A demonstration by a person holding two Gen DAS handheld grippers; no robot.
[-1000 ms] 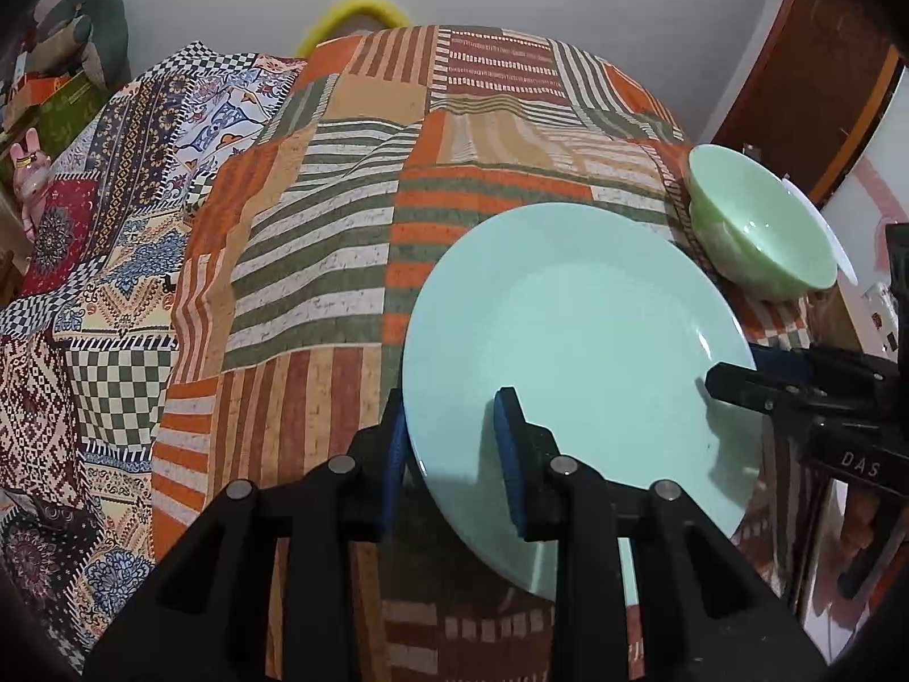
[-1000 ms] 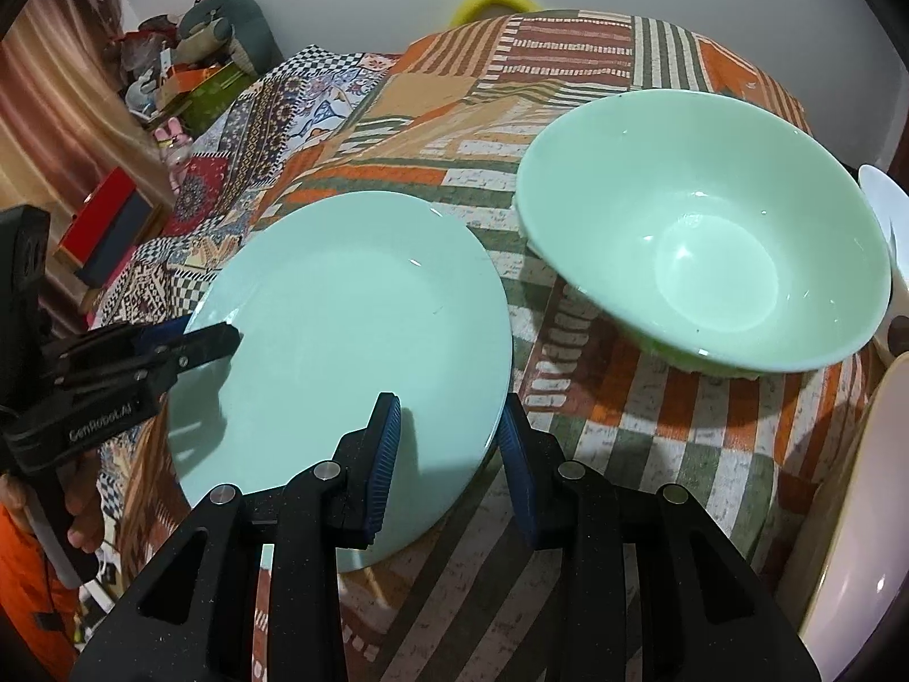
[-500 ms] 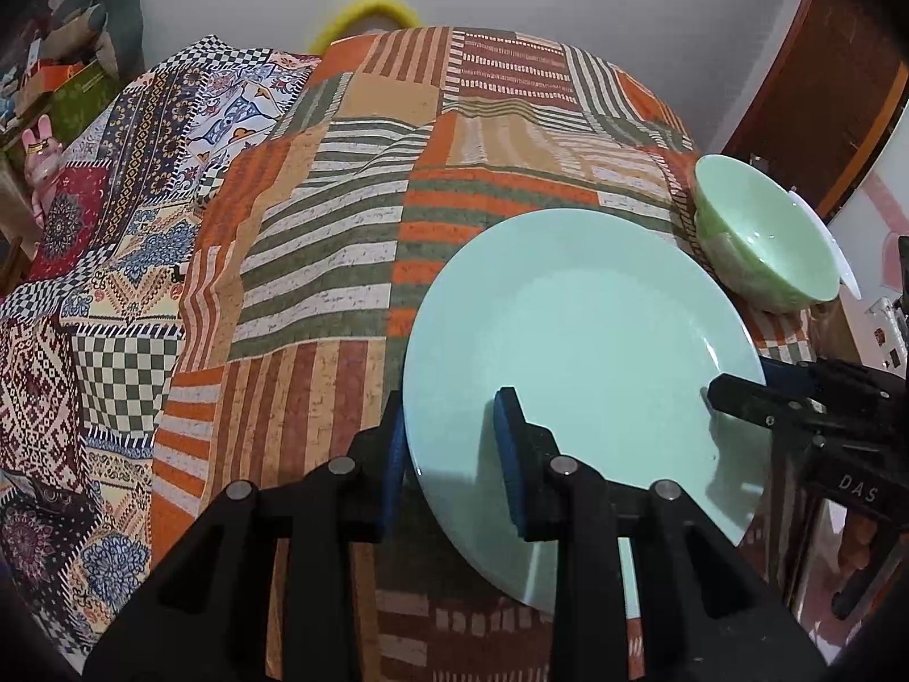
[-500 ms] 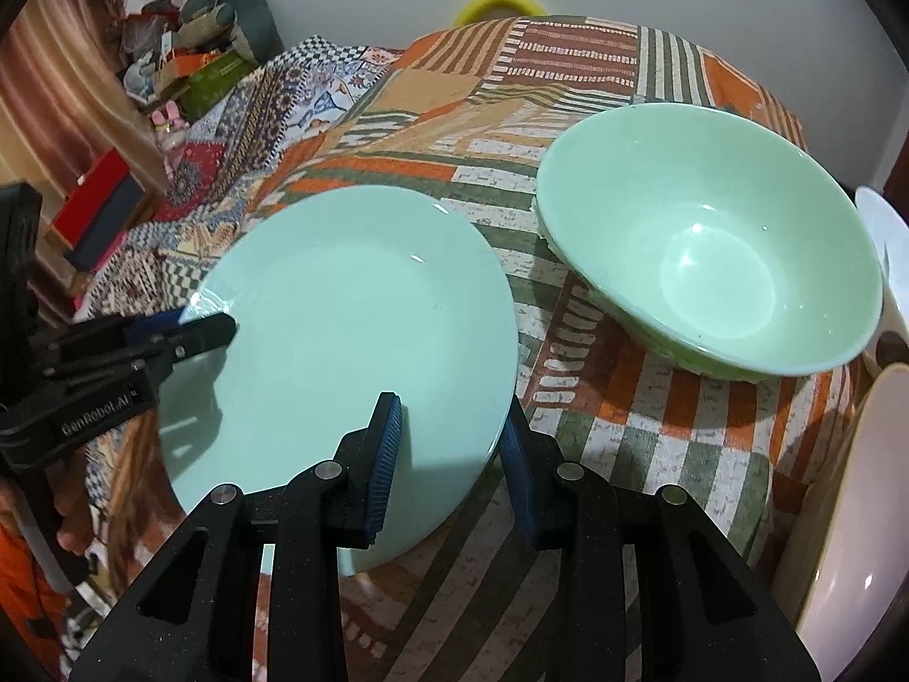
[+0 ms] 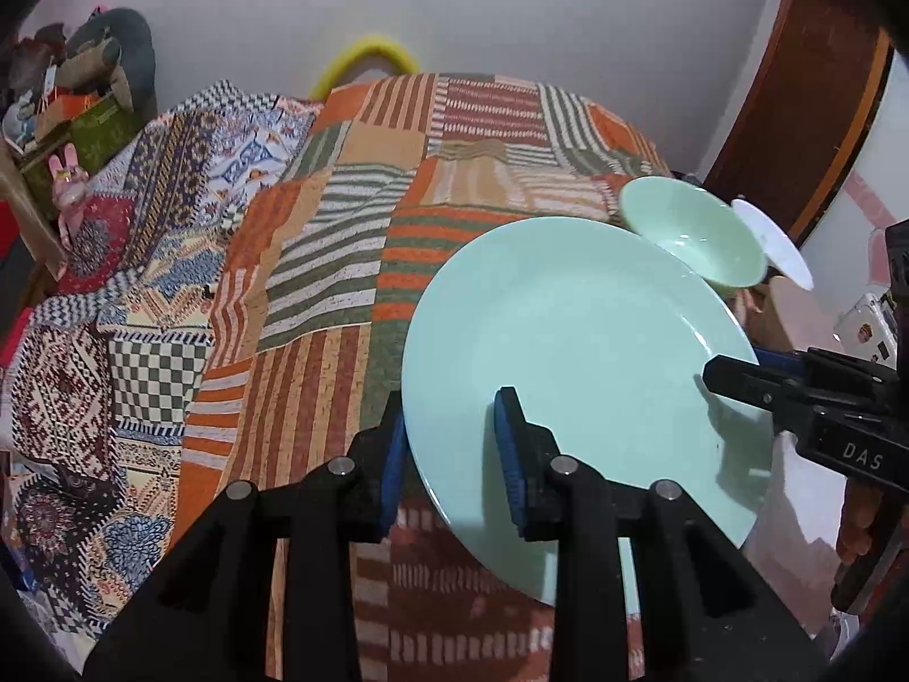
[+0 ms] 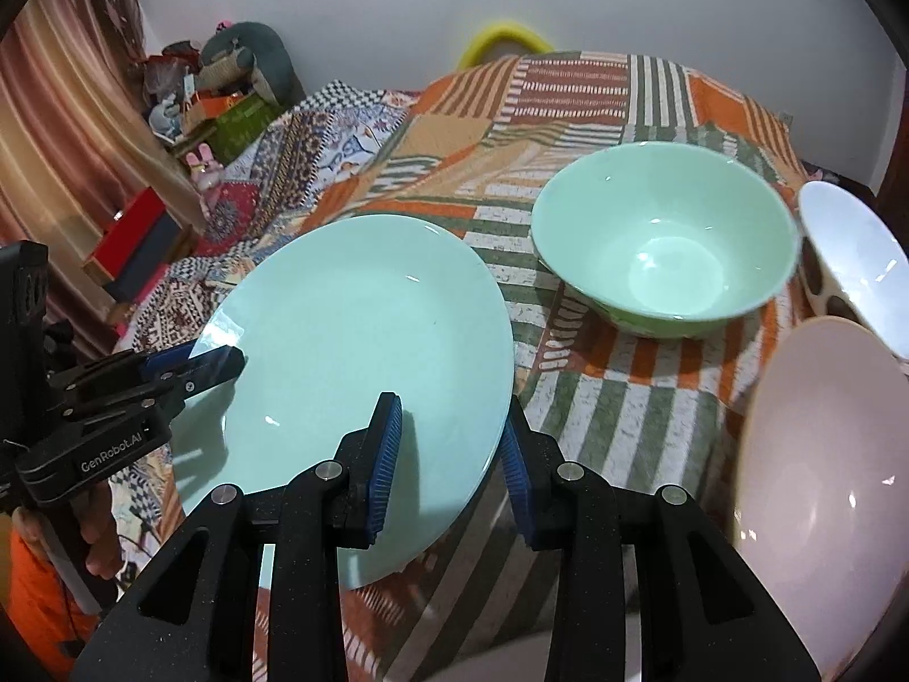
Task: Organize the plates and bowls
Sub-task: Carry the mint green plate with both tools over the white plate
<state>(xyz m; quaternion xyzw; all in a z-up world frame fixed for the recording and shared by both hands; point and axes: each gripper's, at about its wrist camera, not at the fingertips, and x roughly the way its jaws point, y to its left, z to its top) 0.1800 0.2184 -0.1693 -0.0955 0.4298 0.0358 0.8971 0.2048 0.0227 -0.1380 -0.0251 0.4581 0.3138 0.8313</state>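
A pale mint plate (image 5: 579, 352) is held above the patchwork cloth by both grippers. My left gripper (image 5: 451, 443) is shut on its near left rim. My right gripper (image 6: 451, 446) is shut on its opposite rim; the plate shows in the right wrist view (image 6: 352, 352) too. The right gripper also shows at the right of the left wrist view (image 5: 733, 381), and the left gripper at the left of the right wrist view (image 6: 221, 361). A green bowl (image 6: 664, 250) stands upright on the cloth behind the plate, also in the left wrist view (image 5: 693, 233).
A white bowl (image 6: 858, 261) sits right of the green bowl. A pale pink plate (image 6: 818, 483) stands at the near right. The patchwork cloth (image 5: 318, 261) spreads left and back. Boxes and toys (image 6: 221, 108) crowd the far left. A yellow ring (image 5: 363, 57) lies behind.
The plate has risen off the cloth in both grippers and both cameras have lifted with it. The green bowl now looks farther off and lower.
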